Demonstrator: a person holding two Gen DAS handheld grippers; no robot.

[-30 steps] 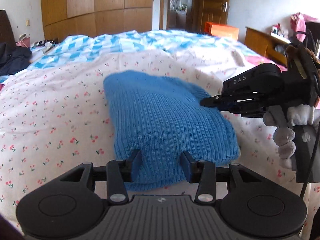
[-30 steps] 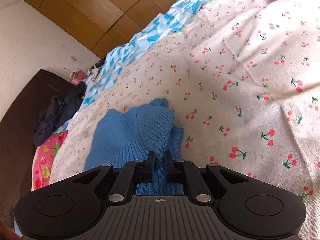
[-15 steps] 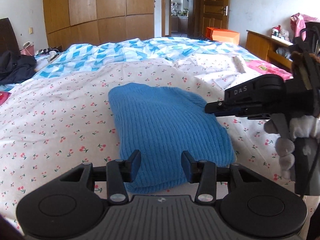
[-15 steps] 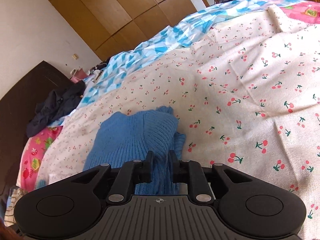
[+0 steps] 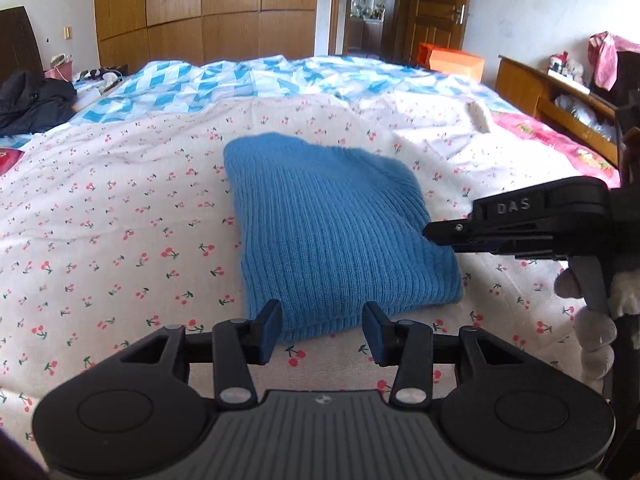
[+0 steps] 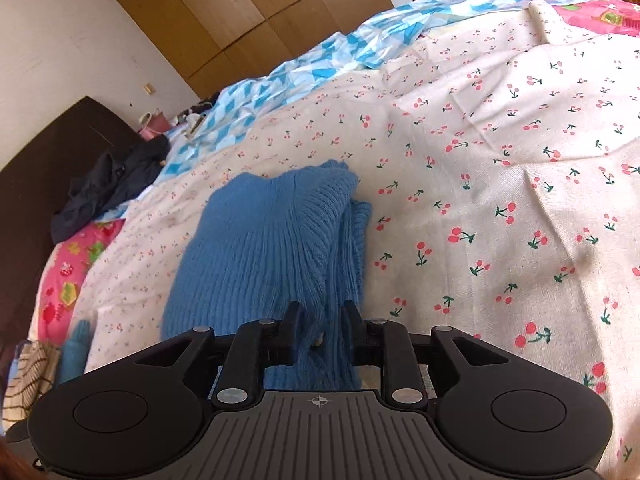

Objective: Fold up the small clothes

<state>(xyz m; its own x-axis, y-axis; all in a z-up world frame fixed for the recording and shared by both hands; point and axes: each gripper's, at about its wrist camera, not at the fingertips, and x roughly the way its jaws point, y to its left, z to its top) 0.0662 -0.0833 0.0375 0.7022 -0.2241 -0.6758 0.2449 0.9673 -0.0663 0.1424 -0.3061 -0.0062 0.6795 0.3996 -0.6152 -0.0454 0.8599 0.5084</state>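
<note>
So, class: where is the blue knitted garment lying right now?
The blue knitted garment lies folded on the cherry-print bedsheet, mid-frame in both wrist views, just ahead of the left gripper.

One blue knitted garment counted, folded on bed. Two bed covers seen: one cherry-print sheet, one blue-and-white checked quilt. Two grippers counted: left gripper, right gripper, two fingers each. One gloved hand seen on right gripper's handle. One dark garment noted in a heap by headboard. One orange box noted near door. One striped cloth seen at bed's edge.
</note>
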